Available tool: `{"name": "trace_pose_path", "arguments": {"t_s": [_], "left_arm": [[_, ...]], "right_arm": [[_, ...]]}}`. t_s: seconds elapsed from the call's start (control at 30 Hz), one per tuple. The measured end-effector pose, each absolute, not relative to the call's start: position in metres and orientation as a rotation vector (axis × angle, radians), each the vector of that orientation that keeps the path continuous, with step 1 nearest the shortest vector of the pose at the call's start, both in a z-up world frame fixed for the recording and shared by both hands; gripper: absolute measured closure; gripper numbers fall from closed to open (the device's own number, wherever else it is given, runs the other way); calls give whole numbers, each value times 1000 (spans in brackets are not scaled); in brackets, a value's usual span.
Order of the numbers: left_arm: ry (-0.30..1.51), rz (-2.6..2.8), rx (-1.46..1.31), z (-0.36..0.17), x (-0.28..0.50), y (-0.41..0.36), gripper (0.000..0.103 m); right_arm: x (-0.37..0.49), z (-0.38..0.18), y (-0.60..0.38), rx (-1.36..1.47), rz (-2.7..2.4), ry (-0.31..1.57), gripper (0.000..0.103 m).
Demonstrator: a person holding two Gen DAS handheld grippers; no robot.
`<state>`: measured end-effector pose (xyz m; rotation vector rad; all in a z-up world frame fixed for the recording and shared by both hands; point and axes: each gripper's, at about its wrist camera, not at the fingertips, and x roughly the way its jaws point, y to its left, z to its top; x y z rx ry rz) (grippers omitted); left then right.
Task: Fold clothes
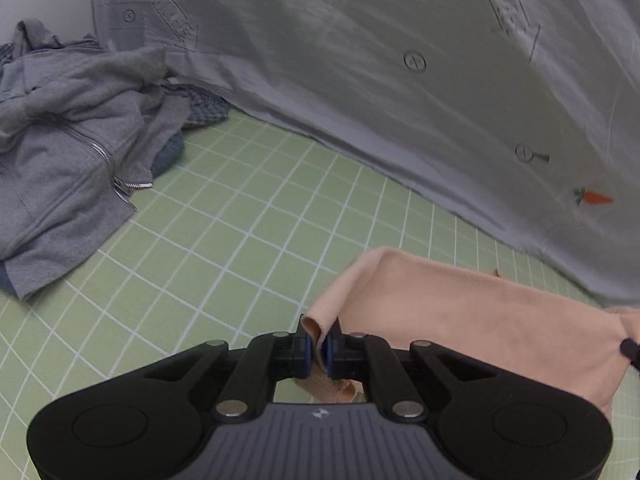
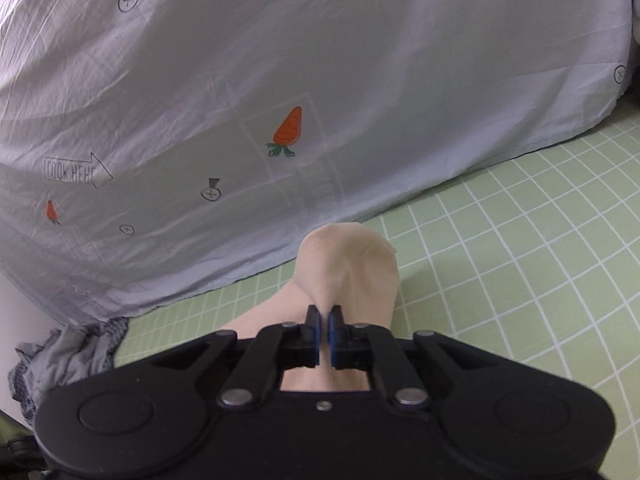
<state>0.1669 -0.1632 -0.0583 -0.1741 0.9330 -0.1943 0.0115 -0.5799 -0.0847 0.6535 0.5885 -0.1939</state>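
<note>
Two hand-held grippers pinch a peach-coloured garment (image 1: pixel 460 312) above a green checked sheet (image 1: pixel 224 248). In the left wrist view, the left gripper (image 1: pixel 318 346) has its blue-padded fingers (image 1: pixel 306 354) pressed together on a folded corner of the garment, which stretches away to the right and is lifted off the sheet. A dark tip at the far right edge of that view touches the other end of the cloth; what it is cannot be told for certain. In the right wrist view, the right gripper (image 2: pixel 324 334) clamps its fingers (image 2: pixel 316 338) on a bunched ridge of the same peach cloth (image 2: pixel 348 264), which rises in a rounded hump just ahead of them. Behind the garment lies a pale bedcover (image 2: pixel 280 60) printed with carrots (image 2: pixel 289 128) and a "LOOK HERE" arrow (image 2: pixel 76 171). A grey zip jacket (image 1: pixel 72 148) is heaped at the left, well apart from the garment, over a bit of checked cloth (image 1: pixel 204 106).
</note>
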Motion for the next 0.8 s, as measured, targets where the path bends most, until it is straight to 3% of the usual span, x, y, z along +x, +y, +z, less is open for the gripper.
{"name": "trace_pose_path", "arguments": {"t_s": [0.17, 0.23, 0.3, 0.4, 0.43, 0.5, 0.57, 0.67, 0.73, 0.8], "left_arm": [[904, -137, -258, -56, 184, -141, 96], [939, -109, -233, -74, 193, -141, 96], [979, -101, -215, -87, 197, -144, 93], [1023, -49, -197, -102, 195, -146, 79], [1028, -36, -196, -104, 192, -146, 76], [1032, -15, -204, -105, 184, -145, 52], [1031, -10, -213, -104, 173, -144, 37], [1053, -21, -211, -104, 154, -147, 35], [1081, -40, -206, -108, 140, -151, 33], [1109, -60, -201, -111, 126, -155, 32]], "right_arm": [[43, -103, -575, 631, -166, 645, 97], [54, -111, -568, 556, -187, 706, 84], [53, -111, -556, 455, -211, 727, 62], [38, -109, -537, 291, -256, 746, 32], [31, -110, -532, 253, -267, 750, 29], [17, -114, -522, 219, -290, 761, 23], [3, -117, -513, 199, -308, 777, 22], [-17, -120, -498, 227, -283, 771, 28], [-27, -121, -489, 248, -260, 761, 38], [-31, -123, -480, 241, -242, 764, 65]]}}
